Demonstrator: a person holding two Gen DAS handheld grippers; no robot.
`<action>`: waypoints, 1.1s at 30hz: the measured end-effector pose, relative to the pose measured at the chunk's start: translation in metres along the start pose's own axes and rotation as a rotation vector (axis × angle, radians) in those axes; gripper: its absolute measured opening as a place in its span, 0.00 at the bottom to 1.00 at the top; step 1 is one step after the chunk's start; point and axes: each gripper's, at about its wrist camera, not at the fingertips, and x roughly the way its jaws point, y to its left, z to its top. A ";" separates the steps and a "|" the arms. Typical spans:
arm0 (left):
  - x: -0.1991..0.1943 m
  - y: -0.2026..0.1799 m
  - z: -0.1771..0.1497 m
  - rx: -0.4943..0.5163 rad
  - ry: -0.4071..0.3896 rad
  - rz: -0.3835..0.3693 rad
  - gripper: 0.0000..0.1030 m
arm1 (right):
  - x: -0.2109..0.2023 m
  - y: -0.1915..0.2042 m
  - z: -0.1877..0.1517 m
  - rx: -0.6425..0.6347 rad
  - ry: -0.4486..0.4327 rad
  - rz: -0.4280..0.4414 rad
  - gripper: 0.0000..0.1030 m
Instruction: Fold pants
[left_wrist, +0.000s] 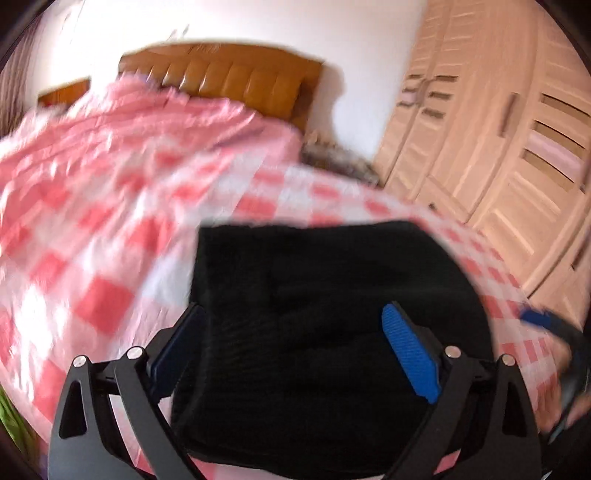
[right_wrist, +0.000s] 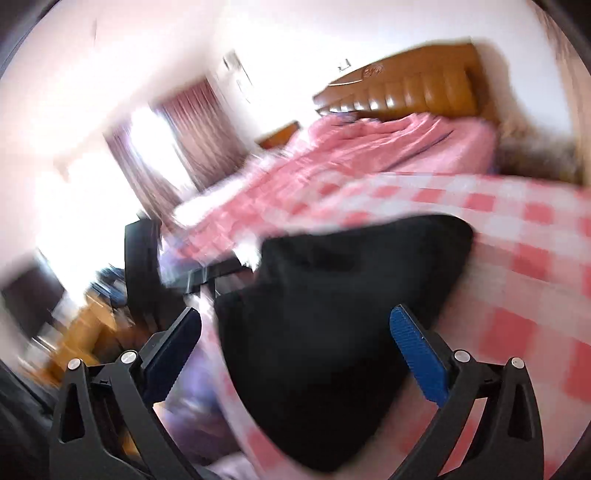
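Landmark: the bed (left_wrist: 92, 236), covered by a pink-and-white checked sheet, its brown padded headboard (left_wrist: 229, 79) at the far end.

Pants (left_wrist: 325, 314): a black folded bundle lying flat on the checked sheet at the near end of the bed, well away from the headboard. The right wrist view shows the same bundle (right_wrist: 332, 314) close to the bed's near edge.

Left gripper (left_wrist: 295, 350): jaws stand wide, with nothing clamped. The blue pads (left_wrist: 410, 354) hang to either side of the bundle, above it; neither pad presses on the cloth. The pants fill the gap between the fingers.

Right gripper (right_wrist: 295, 354): jaws spread wide, gripping nothing. The black bundle lies beyond and below the fingers, towards the right-hand pad (right_wrist: 417, 358); I cannot tell whether that pad brushes the cloth, as the picture is blurred.

Quilt (left_wrist: 122, 136): a rumpled pink cover heaped on the bed between the pants and the headboard.

Wardrobe (left_wrist: 491, 147): pale wooden doors beside the bed, on the right in the left wrist view.

Curtains (right_wrist: 177, 147): dark pink, at a bright window beyond the bed's far side in the right wrist view.
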 end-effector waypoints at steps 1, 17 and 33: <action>-0.005 -0.011 0.003 0.036 -0.018 -0.014 0.94 | 0.007 -0.022 0.016 0.067 -0.013 0.049 0.96; 0.054 -0.017 -0.018 0.135 0.122 -0.075 0.96 | 0.105 -0.095 0.080 0.265 0.085 0.067 0.96; 0.020 -0.016 0.027 0.026 0.060 -0.150 0.98 | 0.073 -0.035 0.068 0.115 0.111 0.077 0.96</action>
